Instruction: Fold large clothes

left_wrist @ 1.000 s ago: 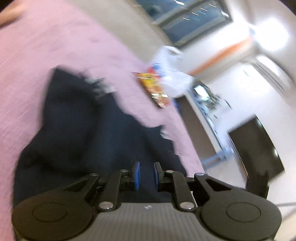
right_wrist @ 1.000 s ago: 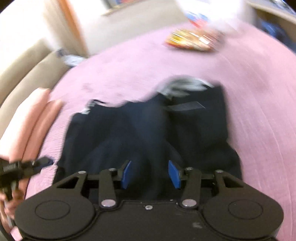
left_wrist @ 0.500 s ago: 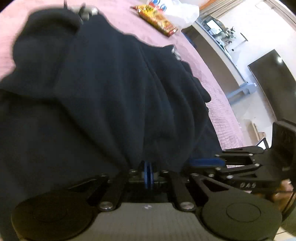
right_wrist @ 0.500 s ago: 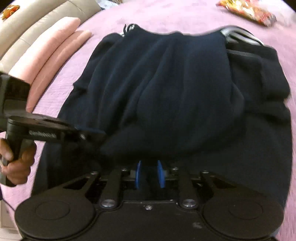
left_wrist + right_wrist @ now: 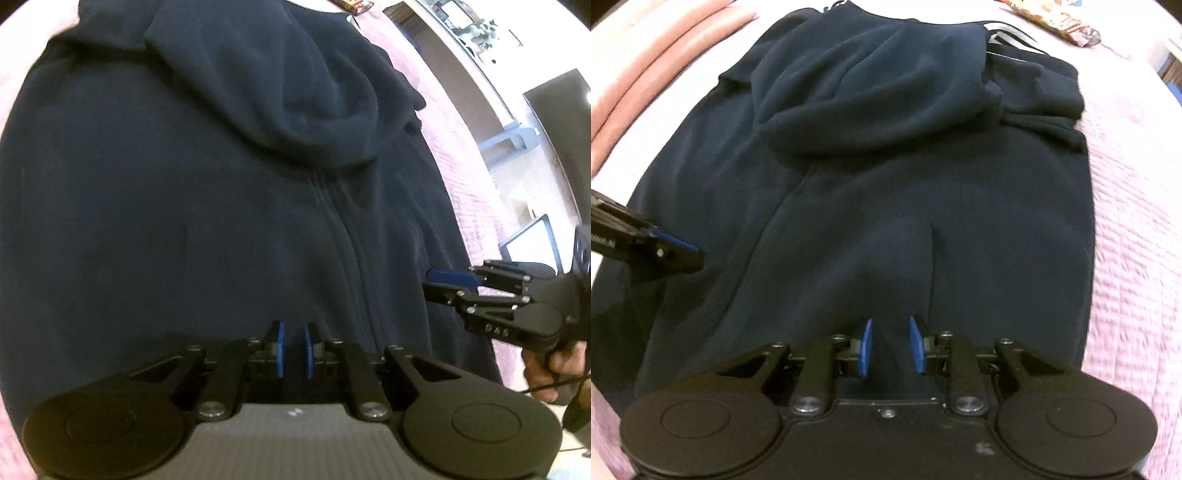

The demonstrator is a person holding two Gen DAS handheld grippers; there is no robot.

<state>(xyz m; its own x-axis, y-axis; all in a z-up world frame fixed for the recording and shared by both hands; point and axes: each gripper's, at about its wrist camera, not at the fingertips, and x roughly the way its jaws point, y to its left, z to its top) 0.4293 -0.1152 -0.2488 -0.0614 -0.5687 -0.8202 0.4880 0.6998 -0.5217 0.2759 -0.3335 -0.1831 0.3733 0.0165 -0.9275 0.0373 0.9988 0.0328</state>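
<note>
A dark navy zip hoodie lies spread on a pink bedspread, its hood folded down over the body. My left gripper hangs low over the hoodie's near edge. Its jaws are opening, a narrow gap shows between the blue pads, and no cloth is pinched there. From the right wrist it shows at the left. My right gripper points steeply down at the near hem, with dark cloth filling the gap between its pads. It also shows at the hoodie's right edge, held by a hand.
Pink bolster pillows lie along the far left of the bed. A colourful snack packet sits at the far right corner. Beyond the bed's right side I see a counter, a dark screen and a laptop.
Both grippers have dropped and tipped downward over the hoodie's near edge. The bunched cloth now lies flatter. The left pads, pressed together half a second ago, have parted slightly.
</note>
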